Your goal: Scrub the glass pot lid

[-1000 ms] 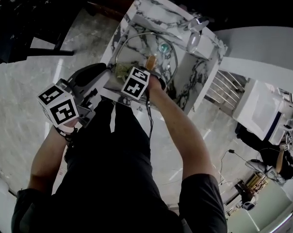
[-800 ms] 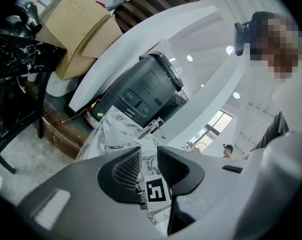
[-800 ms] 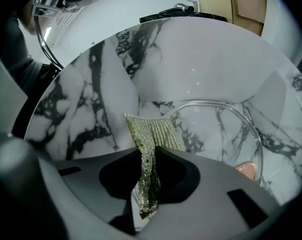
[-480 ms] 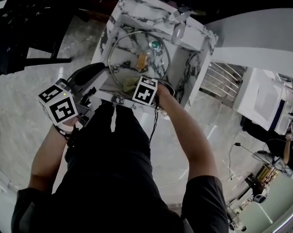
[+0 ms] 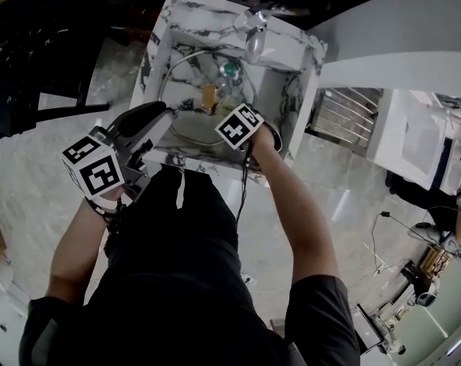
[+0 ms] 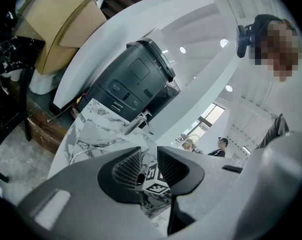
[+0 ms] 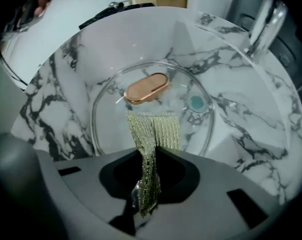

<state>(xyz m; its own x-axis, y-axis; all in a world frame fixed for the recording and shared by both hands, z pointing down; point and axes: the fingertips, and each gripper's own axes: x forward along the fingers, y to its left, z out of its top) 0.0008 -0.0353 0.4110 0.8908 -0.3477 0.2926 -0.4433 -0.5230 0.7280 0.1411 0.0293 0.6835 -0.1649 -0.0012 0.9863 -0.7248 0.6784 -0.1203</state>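
right gripper [image 7: 150, 156] clenched on yellow-green mesh cloth [image 7: 156, 129] | left gripper [image 6: 149, 159] fingers [image 6: 125, 169] released | round glass pot lid [image 7: 111, 124]: likely slippery, fragile, hold copper knob [image 7: 146, 88]

Right gripper view: body of right tongs [image 7: 150, 176] covered the near edge of the glass lid [image 7: 111, 119]; mesh cloth [image 7: 156, 129] masked part of its middle. Top edge cut the faucet [image 7: 263, 19]. Head view: marker cube [image 5: 238, 126] hid those jaws and the cloth. Left gripper view: left tongs [image 6: 149, 166] blocked most of the sink [image 6: 98, 129]; distant person [image 6: 222, 145] too small to make out.
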